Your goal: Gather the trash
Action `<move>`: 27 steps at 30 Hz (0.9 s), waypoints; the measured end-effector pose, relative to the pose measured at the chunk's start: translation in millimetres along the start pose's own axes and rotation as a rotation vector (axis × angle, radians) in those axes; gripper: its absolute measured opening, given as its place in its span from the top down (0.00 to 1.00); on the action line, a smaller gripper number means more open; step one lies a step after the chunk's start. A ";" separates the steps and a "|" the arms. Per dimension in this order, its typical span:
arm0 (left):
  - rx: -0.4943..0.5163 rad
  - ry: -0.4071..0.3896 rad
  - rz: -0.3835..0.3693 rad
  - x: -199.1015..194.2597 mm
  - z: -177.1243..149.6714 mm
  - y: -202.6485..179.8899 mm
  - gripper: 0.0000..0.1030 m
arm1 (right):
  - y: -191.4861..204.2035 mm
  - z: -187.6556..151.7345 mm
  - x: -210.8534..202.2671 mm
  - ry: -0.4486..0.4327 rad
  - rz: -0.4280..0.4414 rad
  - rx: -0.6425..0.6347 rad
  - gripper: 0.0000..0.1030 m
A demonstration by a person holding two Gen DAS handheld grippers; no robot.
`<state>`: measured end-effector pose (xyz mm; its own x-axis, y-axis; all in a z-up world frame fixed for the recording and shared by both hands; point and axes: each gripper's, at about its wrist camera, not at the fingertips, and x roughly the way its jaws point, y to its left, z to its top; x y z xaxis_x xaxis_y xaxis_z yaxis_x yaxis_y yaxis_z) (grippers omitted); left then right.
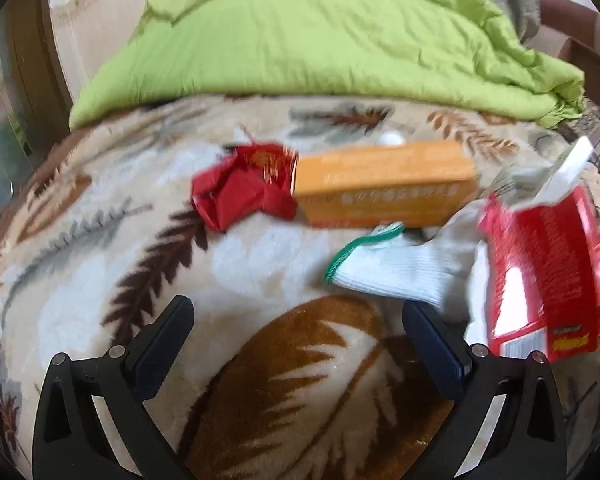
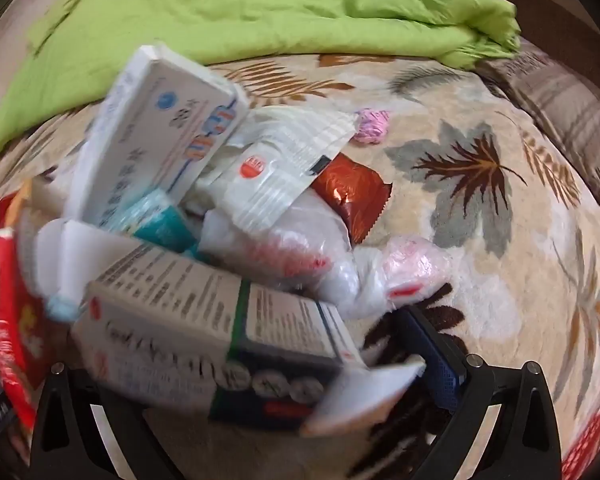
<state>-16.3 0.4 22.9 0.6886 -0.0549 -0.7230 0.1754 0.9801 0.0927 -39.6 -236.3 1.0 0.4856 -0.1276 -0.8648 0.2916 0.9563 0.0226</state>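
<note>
Orange box (image 1: 384,184) lies crosswise ahead of my wide-spread left gripper (image 1: 296,320); my right gripper's (image 2: 260,344) spread I cannot tell.

Orange box (image 1: 384,184): rows of white print, blurred, unreadable.
Red carton (image 1: 546,276): white lines of text and a yellow mark near the lower edge, illegible.
White-and-blue box (image 2: 168,148): round blue logo, large blue characters, not legible.
White sachet (image 2: 276,172): red round emblem, lettering too small.
Grey-white box (image 2: 220,340): fine print and large script, smeared by motion.
</note>
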 end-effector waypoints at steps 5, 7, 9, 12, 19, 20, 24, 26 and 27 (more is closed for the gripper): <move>-0.031 -0.055 -0.089 -34.1 -7.5 3.5 0.00 | -14.4 -20.8 -42.8 -0.062 0.022 0.024 0.01; -0.023 -0.092 -0.089 -53.7 -11.1 -0.5 0.00 | -24.0 -29.7 -66.9 -0.126 0.033 0.059 0.01; 0.021 -0.204 -0.049 -84.3 -18.3 -7.2 0.00 | -31.6 -42.4 -97.4 -0.204 0.095 0.097 0.05; 0.050 -0.313 -0.053 -124.4 -36.3 -8.9 0.00 | -27.4 -64.6 -140.6 -0.313 0.098 0.054 0.06; 0.029 -0.380 -0.104 -195.5 -82.9 6.1 0.00 | -20.9 -138.7 -210.6 -0.505 0.050 -0.150 0.05; 0.033 -0.391 -0.089 -198.9 -88.2 6.3 0.00 | -21.1 -144.1 -214.9 -0.522 0.036 -0.154 0.05; 0.052 -0.374 -0.078 -200.3 -95.0 1.8 0.00 | -20.9 -149.8 -216.1 -0.530 -0.013 -0.159 0.05; 0.044 -0.354 -0.093 -199.1 -97.3 1.9 0.00 | -22.6 -151.3 -216.1 -0.533 -0.021 -0.159 0.05; 0.047 -0.346 -0.094 -198.3 -100.5 0.9 0.00 | -22.2 -153.2 -216.5 -0.539 -0.022 -0.157 0.05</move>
<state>-223.4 31.3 97.5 0.8639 -0.2131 -0.4564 0.2754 0.9585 0.0739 -277.4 -189.5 110.9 0.8454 -0.2247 -0.4846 0.1998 0.9744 -0.1032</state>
